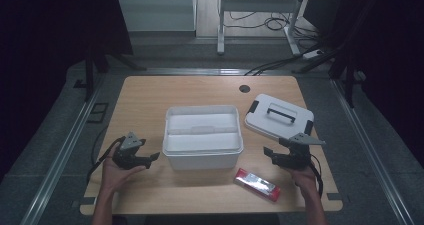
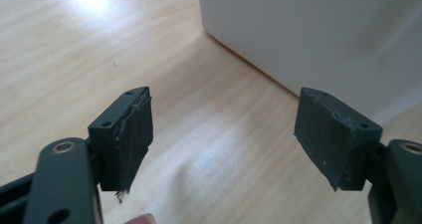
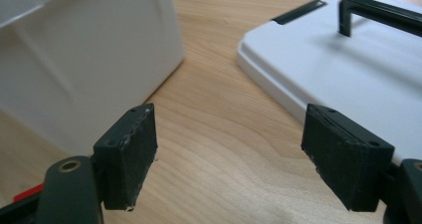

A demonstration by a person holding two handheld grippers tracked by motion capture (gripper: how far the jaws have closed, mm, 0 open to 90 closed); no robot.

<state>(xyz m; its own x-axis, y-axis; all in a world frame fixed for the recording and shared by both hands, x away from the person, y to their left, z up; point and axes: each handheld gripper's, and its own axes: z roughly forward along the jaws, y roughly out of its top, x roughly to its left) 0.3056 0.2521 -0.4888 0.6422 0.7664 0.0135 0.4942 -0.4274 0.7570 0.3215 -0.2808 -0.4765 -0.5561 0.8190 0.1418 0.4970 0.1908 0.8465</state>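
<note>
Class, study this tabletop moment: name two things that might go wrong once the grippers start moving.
1. The right gripper sits close to the lid; a careless swing might knock it.
2. The red packet lies near the table front edge, so a missed grasp may push it off.

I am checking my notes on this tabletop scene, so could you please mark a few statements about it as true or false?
1. The lid sits closed on the white box. False: it lies on the table, right of the open box.
2. Both grippers are open and hold nothing. True: left gripper, right gripper.
3. The red packet lies inside the box. False: it lies on the table in front of it.
4. The lid has a dark handle. True.
</note>
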